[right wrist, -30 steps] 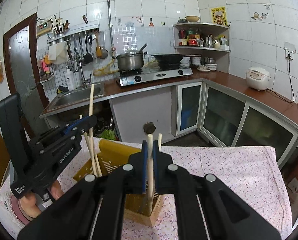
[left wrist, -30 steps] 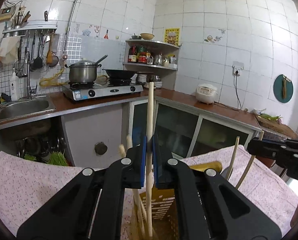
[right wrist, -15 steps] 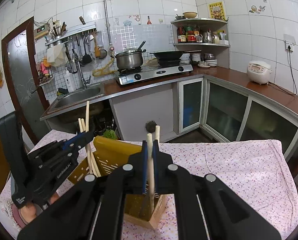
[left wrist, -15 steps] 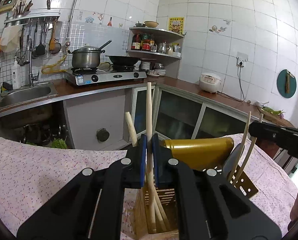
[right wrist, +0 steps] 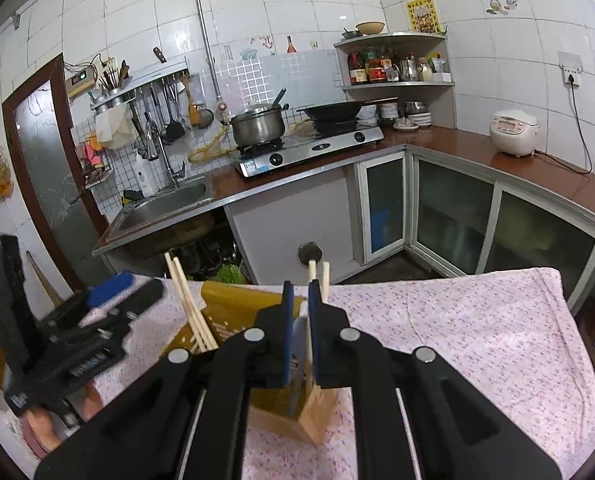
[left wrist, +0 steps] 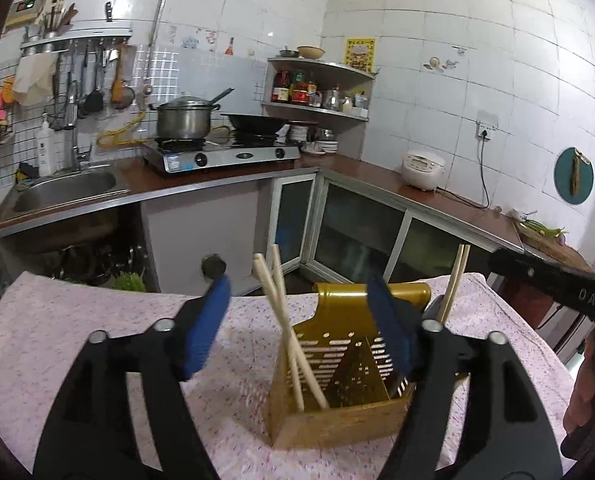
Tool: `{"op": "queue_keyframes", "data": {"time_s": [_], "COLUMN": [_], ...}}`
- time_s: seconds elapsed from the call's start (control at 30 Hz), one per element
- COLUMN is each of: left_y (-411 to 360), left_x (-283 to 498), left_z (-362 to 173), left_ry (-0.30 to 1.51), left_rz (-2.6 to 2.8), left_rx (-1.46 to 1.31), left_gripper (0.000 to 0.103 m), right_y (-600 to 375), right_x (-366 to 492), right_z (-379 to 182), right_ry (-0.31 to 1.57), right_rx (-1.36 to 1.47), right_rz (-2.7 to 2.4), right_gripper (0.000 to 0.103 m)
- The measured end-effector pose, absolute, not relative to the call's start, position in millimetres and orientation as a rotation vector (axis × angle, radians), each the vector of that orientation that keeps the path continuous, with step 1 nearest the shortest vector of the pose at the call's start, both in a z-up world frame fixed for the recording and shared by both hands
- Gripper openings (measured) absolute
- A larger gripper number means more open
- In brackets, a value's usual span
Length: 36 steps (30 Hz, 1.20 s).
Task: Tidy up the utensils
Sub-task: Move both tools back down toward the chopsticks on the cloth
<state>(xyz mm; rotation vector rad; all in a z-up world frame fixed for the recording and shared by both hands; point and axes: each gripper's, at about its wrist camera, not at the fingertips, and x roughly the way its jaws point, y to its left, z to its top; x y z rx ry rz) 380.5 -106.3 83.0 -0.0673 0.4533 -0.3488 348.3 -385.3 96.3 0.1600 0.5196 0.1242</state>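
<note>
A wooden utensil holder (left wrist: 337, 412) (right wrist: 317, 412) with a gold perforated insert (left wrist: 337, 304) stands on the floral-cloth table (left wrist: 77, 340). Two pale chopsticks (left wrist: 281, 312) (right wrist: 189, 304) lean crossed in its left part. My left gripper (left wrist: 299, 324) (right wrist: 131, 286) sits just behind them, its jaws opening wide and touching nothing. My right gripper (right wrist: 299, 320) (left wrist: 501, 264) is above the holder's right part. It is shut on another pair of chopsticks (right wrist: 326, 280) (left wrist: 455, 280) standing upright in the holder, and its jaws are starting to open.
Behind the table runs an L-shaped kitchen counter with a sink (left wrist: 69, 188), a stove with a pot (left wrist: 183, 122) and a wok, and a rice cooker (right wrist: 515, 134). A hand (left wrist: 585, 400) holds the right gripper's handle at the right edge.
My left gripper has opened, let go of its chopsticks and drawn back a little. They now lean in the holder. The gap between the right pads is slightly wider.
</note>
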Motion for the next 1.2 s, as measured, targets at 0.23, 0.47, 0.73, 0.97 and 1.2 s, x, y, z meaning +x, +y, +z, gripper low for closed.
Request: {"op": "queue_keyframes", "data": {"time_s": [0.23,0.47,0.73,0.97,1.2], "left_y": [-63.0,-39.3,-35.2,-38.2,-33.5], "left_x": [350.0,324.3,311.3,313.2,320.8], "left_z": [78.2,28.7,-36.7,-59.7,-76.9], "left_ry": [0.59,0.791,1.062,1.206,1.291], "left_rz": [-0.27,-0.214,-0.192,-0.207,-0.161], "left_rx": [-0.08,0.002,0.053,0.016,0.014], "left_gripper": [0.098,0.098,0.098,0.097,0.088], "right_y": [-381.0,-368.5,-347.4,-349.3,-358.0], "right_x": [308.3,281.0,262.1,259.5,269.0], "right_z": [66.9,5.5,-60.4,-77.1,-79.6], "right_ry": [0.606,0.807,1.091,1.193,1.249], "right_rx": [0.07,0.033,0.021,0.146,0.233], "right_rz": [0.009,-0.048,-0.095,-0.04,-0.057], "right_gripper": [0.057,0.057,0.059,0.058,0.026]}}
